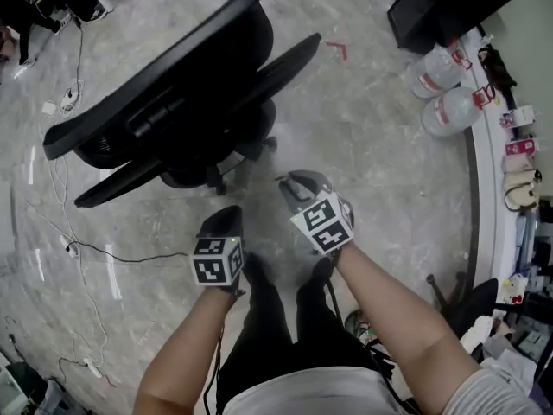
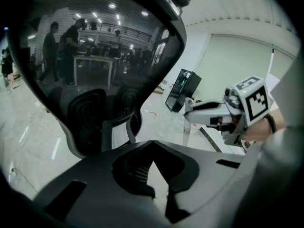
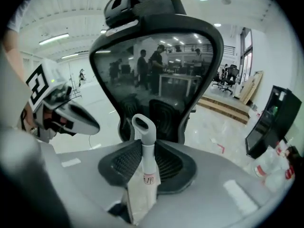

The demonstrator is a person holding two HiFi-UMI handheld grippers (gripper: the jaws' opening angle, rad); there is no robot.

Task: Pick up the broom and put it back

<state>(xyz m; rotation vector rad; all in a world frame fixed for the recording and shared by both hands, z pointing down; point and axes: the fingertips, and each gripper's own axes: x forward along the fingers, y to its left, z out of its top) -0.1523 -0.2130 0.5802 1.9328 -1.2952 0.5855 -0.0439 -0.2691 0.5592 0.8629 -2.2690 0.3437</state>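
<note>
In the right gripper view, the broom's grey handle (image 3: 142, 125) with a loop end and a white paper label stands upright between the jaws. My right gripper (image 3: 146, 148) is shut on it. The brush end is hidden. In the left gripper view the same handle (image 2: 185, 129) hangs below the right gripper (image 2: 189, 112). My left gripper (image 2: 152, 151) has its jaws together at the tips with nothing in them. From the head view, the left gripper (image 1: 228, 218) and the right gripper (image 1: 295, 185) point side by side at a black office chair (image 1: 173, 102).
The mesh-backed chair (image 3: 156, 56) stands close in front of both grippers. Two large water bottles (image 1: 436, 74) and a black cabinet (image 1: 441, 3) are at the far right, beside a white counter edge (image 1: 492, 171). Cables (image 1: 60, 180) trail over the marble floor on the left.
</note>
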